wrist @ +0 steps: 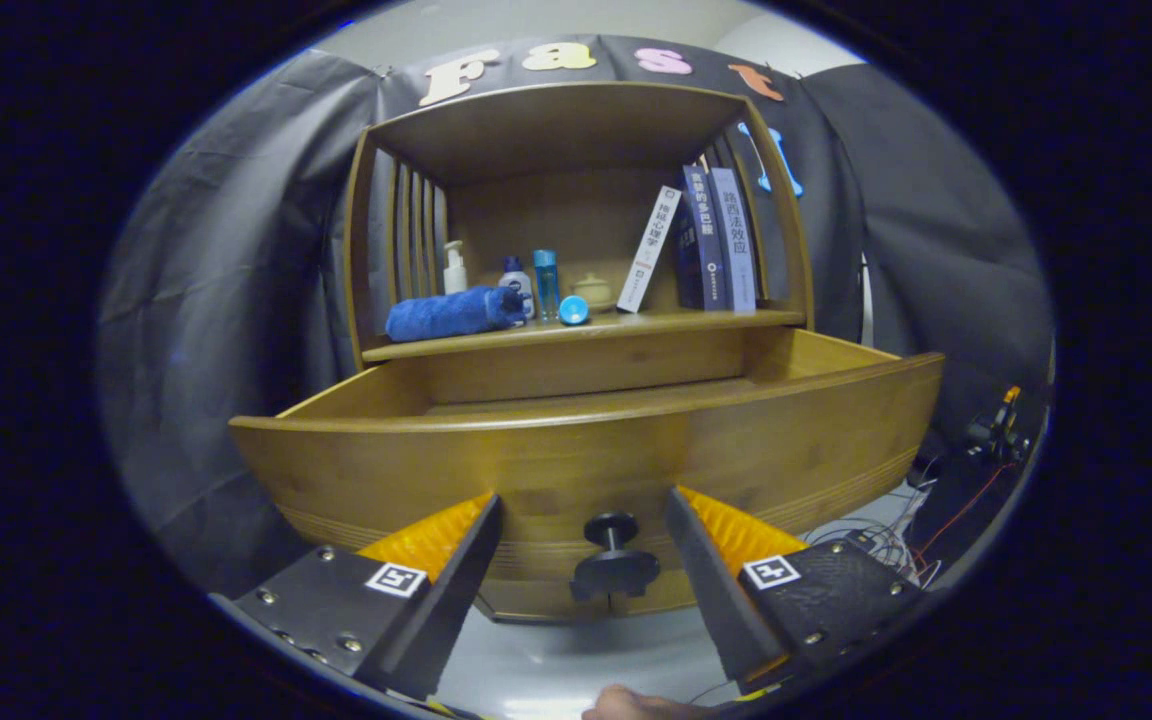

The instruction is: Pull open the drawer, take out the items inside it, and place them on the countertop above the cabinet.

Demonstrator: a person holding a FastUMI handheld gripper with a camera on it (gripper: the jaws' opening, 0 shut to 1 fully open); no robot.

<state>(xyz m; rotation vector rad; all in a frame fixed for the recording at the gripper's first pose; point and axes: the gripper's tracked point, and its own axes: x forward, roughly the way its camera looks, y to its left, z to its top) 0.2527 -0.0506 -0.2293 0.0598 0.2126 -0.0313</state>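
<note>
Drawer [586,455] stood pulled well out below the shelf [576,330], its black knob [613,560] between the fingers [584,560] — these spread wide, holding nothing, touching neither knob nor front. Drawer interior hidden behind the front panel; contents could not be told. Risk, as judged: reaching in blind over that high front could clip the rim or miss an item. Bench already crowded — blue towel [451,313], bottles [516,285], books [706,240] — so a careless placement might topple them.

I see the wooden drawer [586,450] pulled well out from under the countertop [576,330], its dark round knob [613,560] facing me, interior hidden.
</note>
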